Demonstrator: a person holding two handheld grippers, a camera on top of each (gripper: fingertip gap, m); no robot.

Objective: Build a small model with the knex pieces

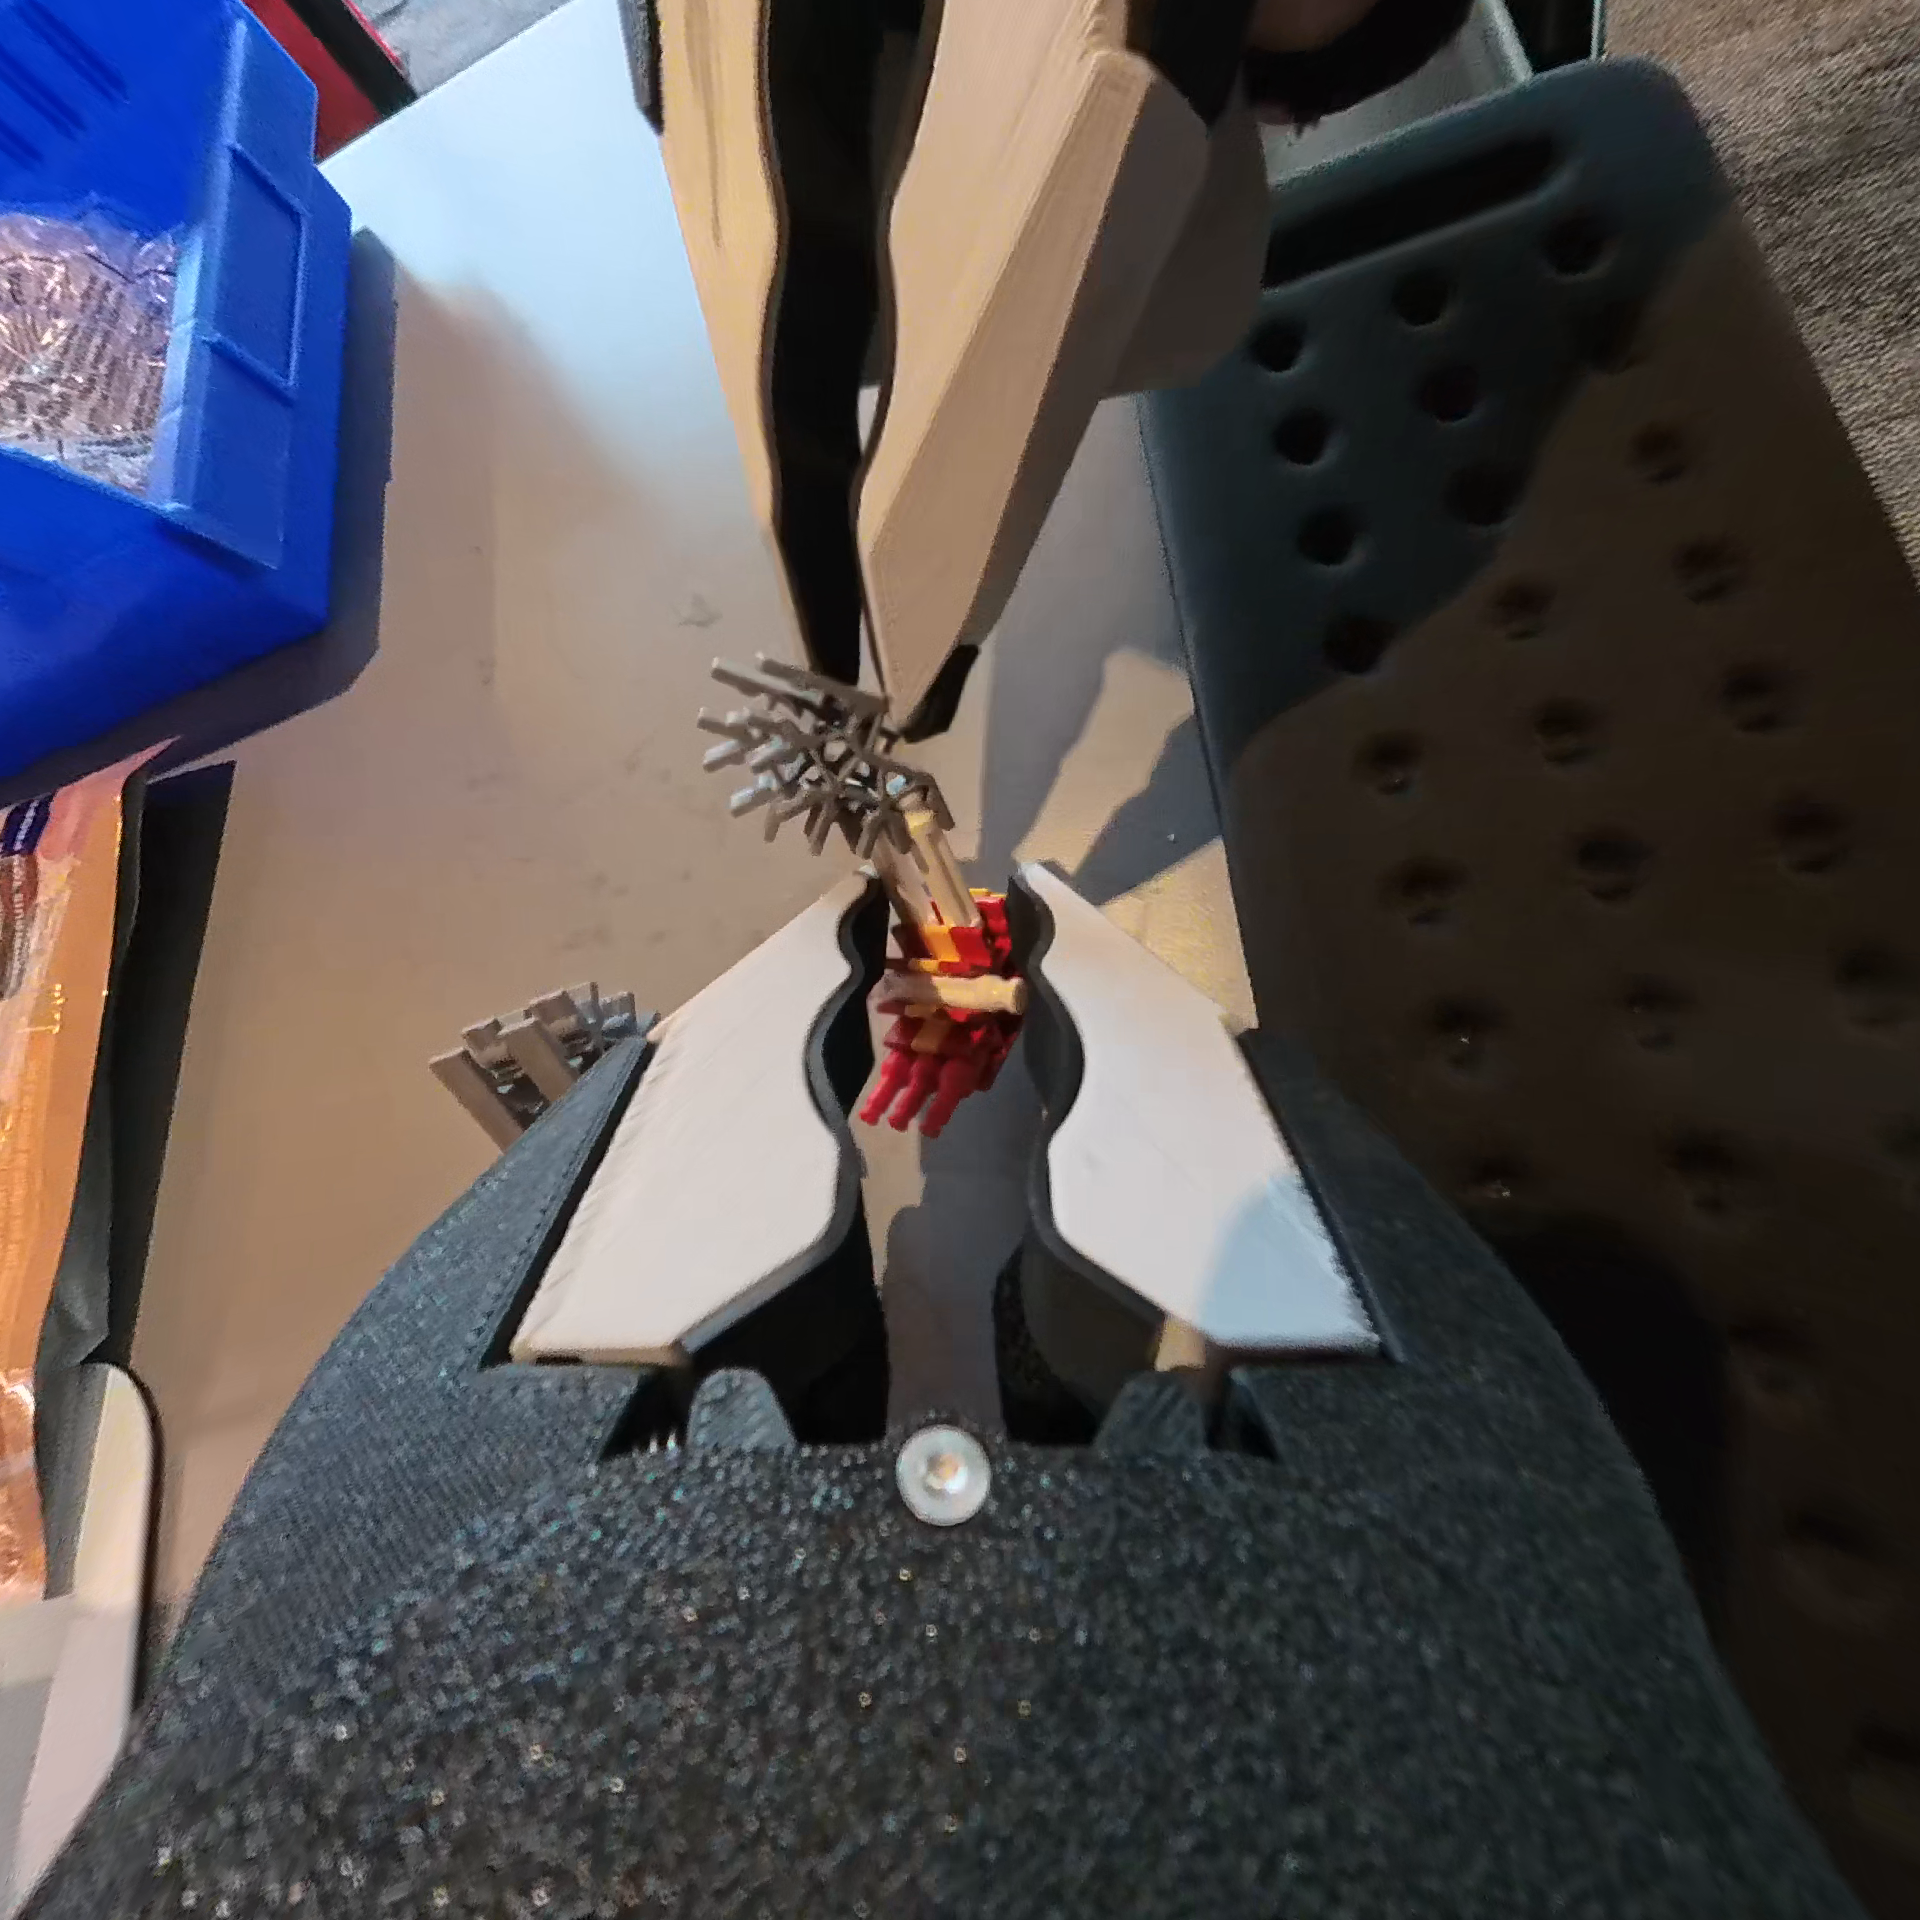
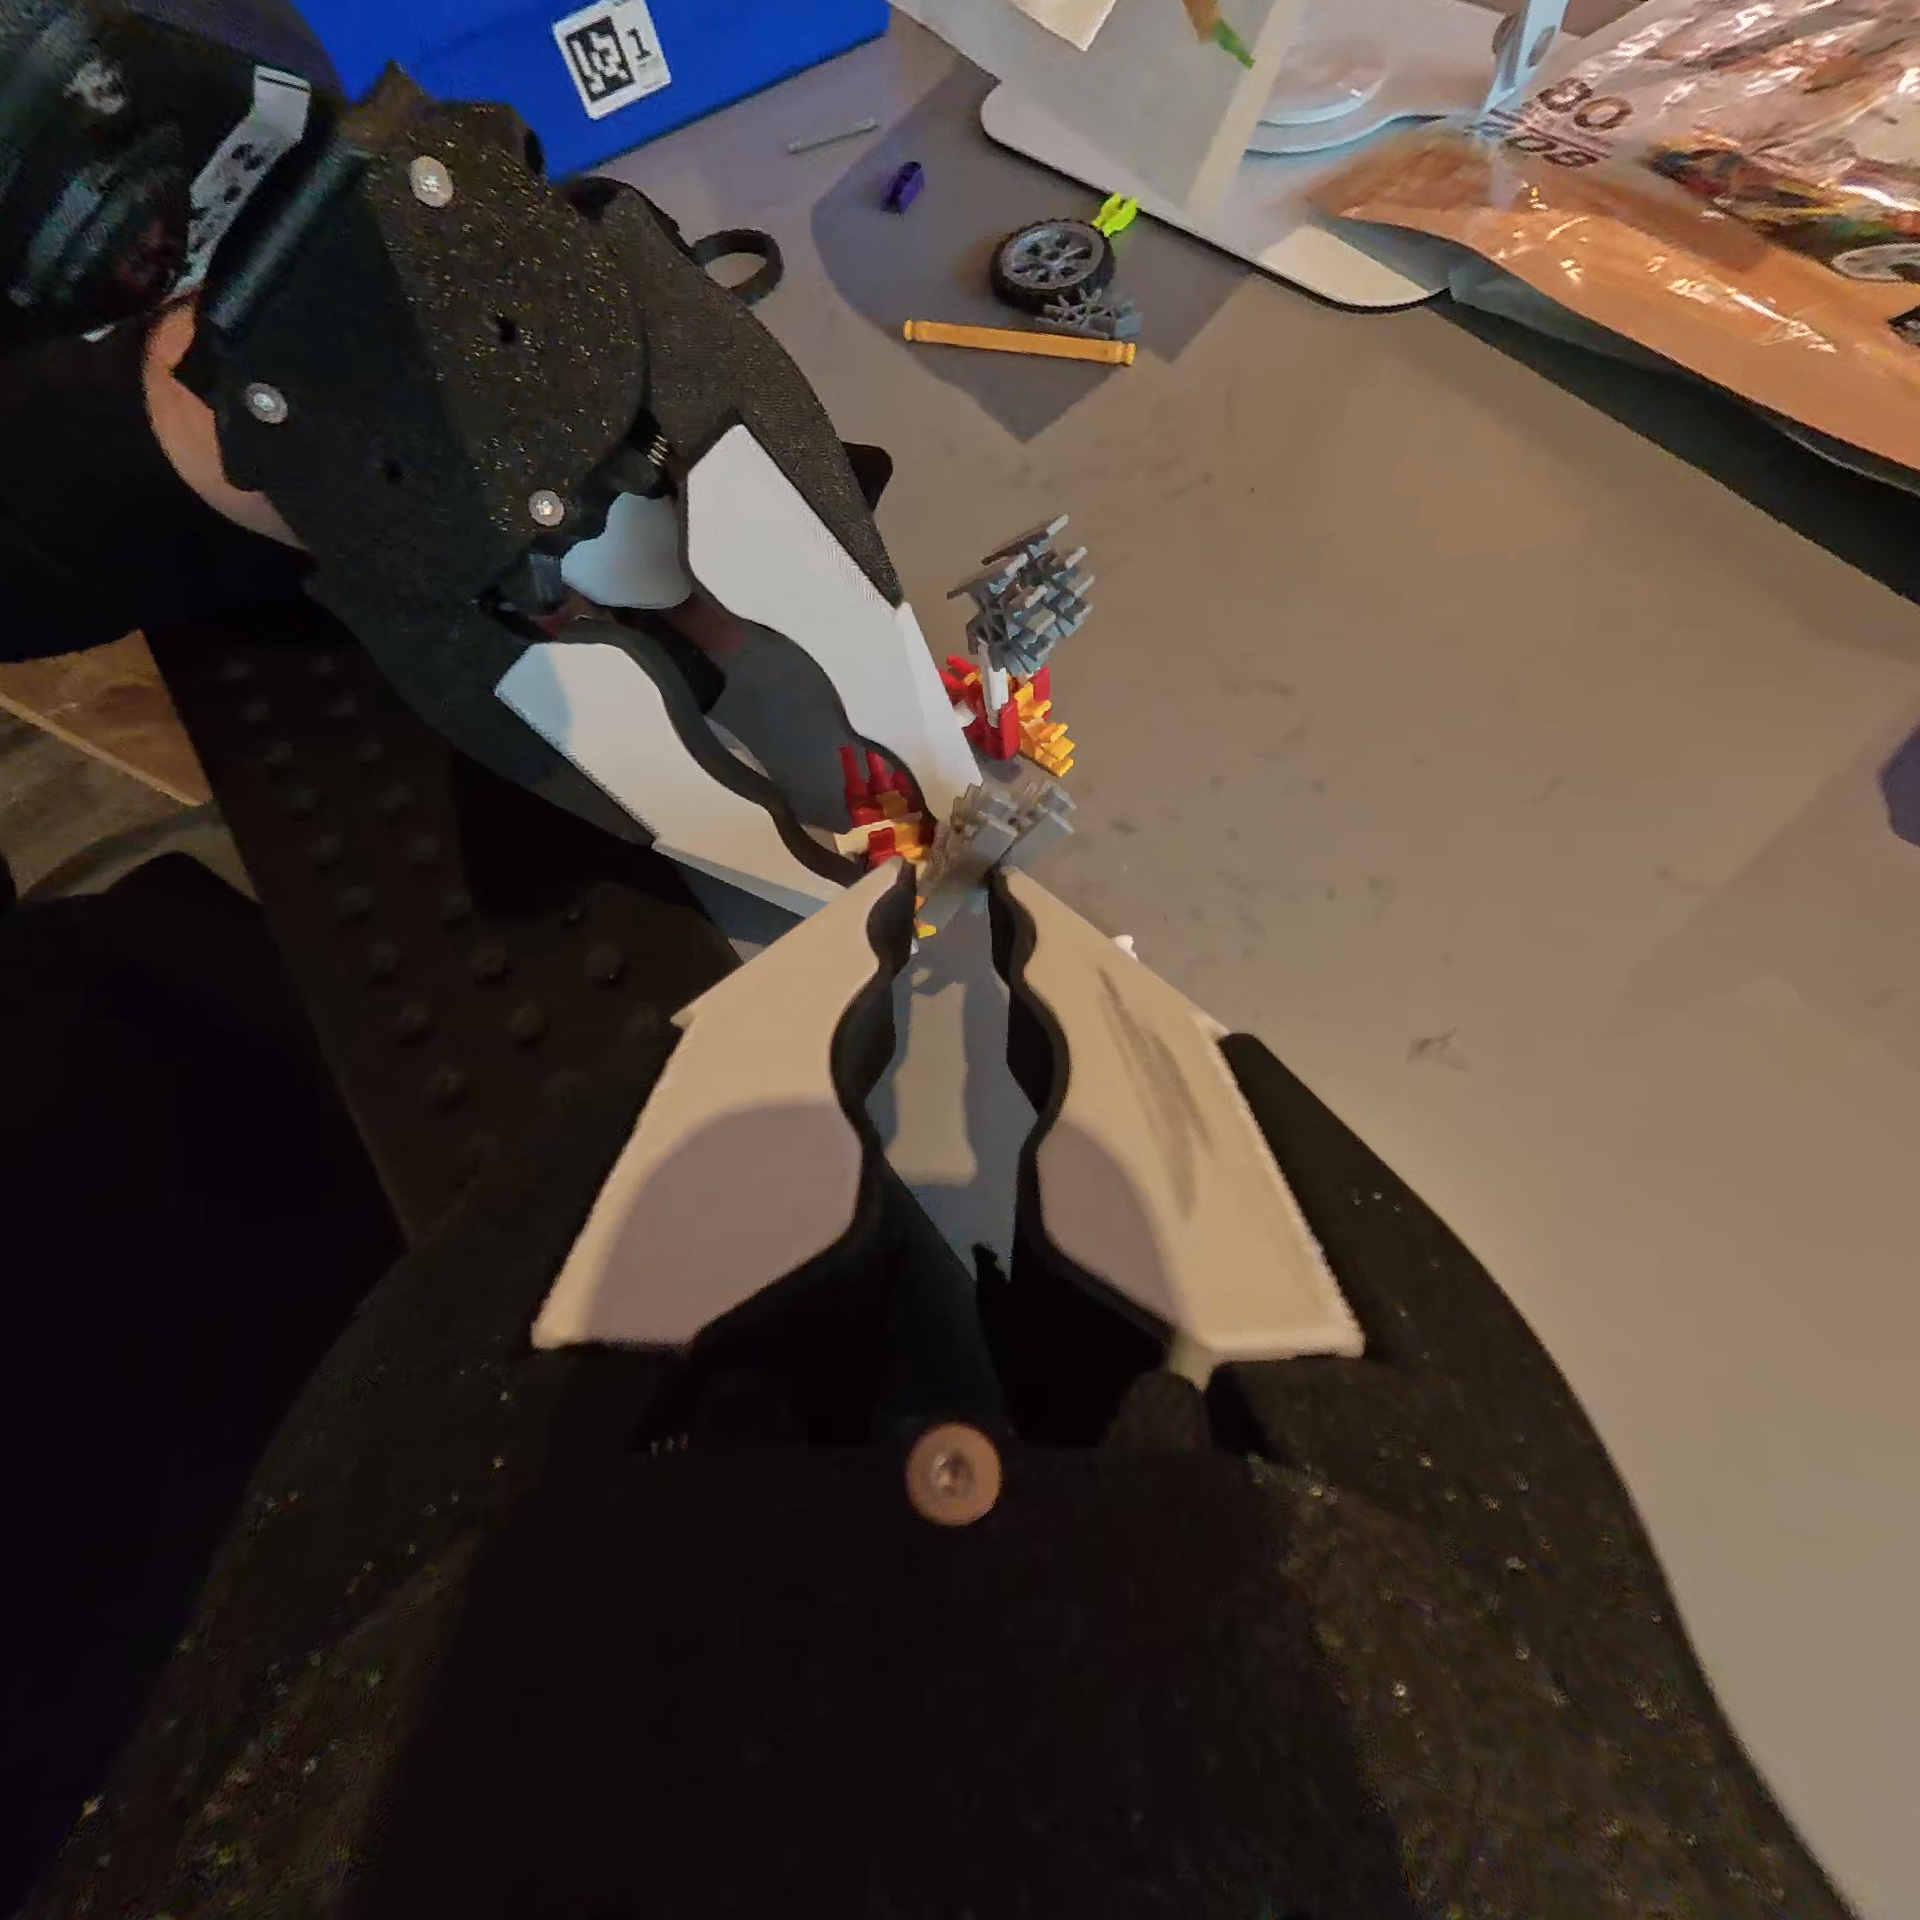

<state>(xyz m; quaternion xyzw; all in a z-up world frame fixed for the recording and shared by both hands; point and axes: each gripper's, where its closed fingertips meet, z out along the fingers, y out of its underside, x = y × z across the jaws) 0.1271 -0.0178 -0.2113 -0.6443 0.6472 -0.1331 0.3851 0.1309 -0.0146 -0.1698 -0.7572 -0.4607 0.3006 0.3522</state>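
Note:
My left gripper [image 1: 945, 883] is shut on a red and yellow cluster of small connector pieces [image 1: 951, 997], held just above the grey table [image 1: 520, 623]. A white rod [image 1: 930, 862] runs from the cluster up to a grey snowflake connector [image 1: 810, 758]. My right gripper [image 2: 951, 878] is shut on that grey connector [image 2: 1013, 826] and enters the left wrist view from the top [image 1: 899, 707]. In the right wrist view the left gripper [image 2: 904, 836] comes from the upper left. A second red and yellow cluster [image 2: 1013, 722] with a grey connector [image 2: 1023, 592] stands behind.
A blue bin [image 1: 156, 416] stands on the left of the left wrist view. An orange plastic bag [image 2: 1662, 229], a small wheel [image 2: 1055, 260], a yellow rod [image 2: 1018, 343], a purple piece [image 2: 902, 185] and a black tyre ring [image 2: 743, 255] lie farther off. A dark perforated panel [image 1: 1558, 831] borders the table. Left tips and right tips are each some 25 centimeters from the yellow rod [image 2: 1018, 343].

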